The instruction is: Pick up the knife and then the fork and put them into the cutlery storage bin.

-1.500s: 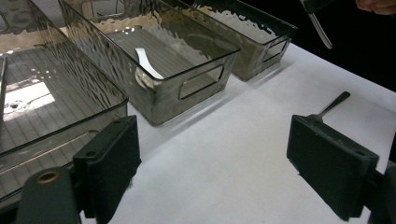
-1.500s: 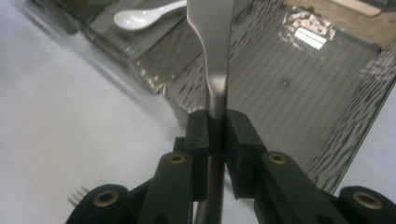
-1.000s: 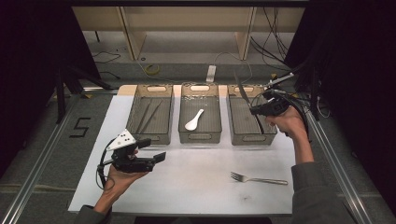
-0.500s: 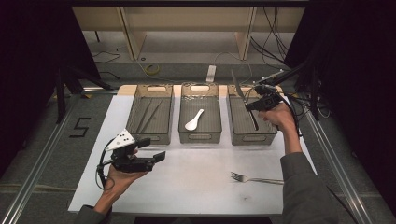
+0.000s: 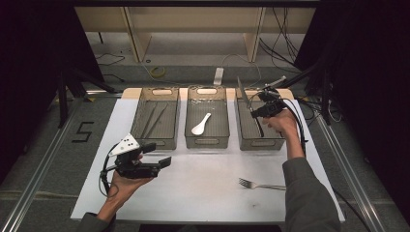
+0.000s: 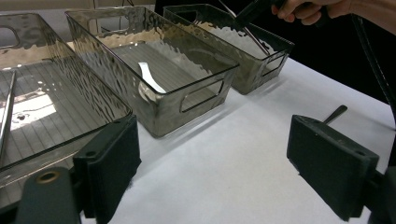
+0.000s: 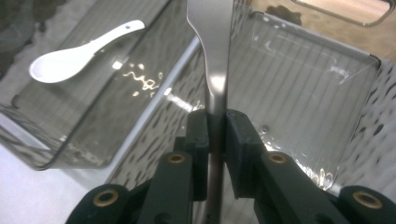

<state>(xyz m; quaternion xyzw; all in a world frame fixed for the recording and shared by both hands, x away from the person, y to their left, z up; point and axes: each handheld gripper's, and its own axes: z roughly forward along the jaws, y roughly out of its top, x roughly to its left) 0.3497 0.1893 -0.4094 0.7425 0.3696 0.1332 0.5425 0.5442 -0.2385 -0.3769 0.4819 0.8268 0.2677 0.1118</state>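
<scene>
The right claw (image 5: 255,112) is clenched on a metal knife (image 7: 212,56), its two pads pressing the flat handle from both sides in the right gripper view. In the high view the knife (image 5: 243,93) stands tilted, blade end raised toward the far side, with its lower end reaching down into the right bin (image 5: 275,140). The right claw is held above that bin, and whether the knife touches the bin floor cannot be determined. The left claw (image 5: 162,155) is released, with nothing between its pads, and is held above the near left part of the bench (image 5: 208,193), just in front of the left bin (image 5: 159,140). The middle bin (image 5: 208,141) contains a white spoon (image 5: 200,124). The left bin contains long thin utensils, too small to identify. A fork (image 5: 261,184) lies on the bench near the person's right sleeve, well apart from the three bins.
</scene>
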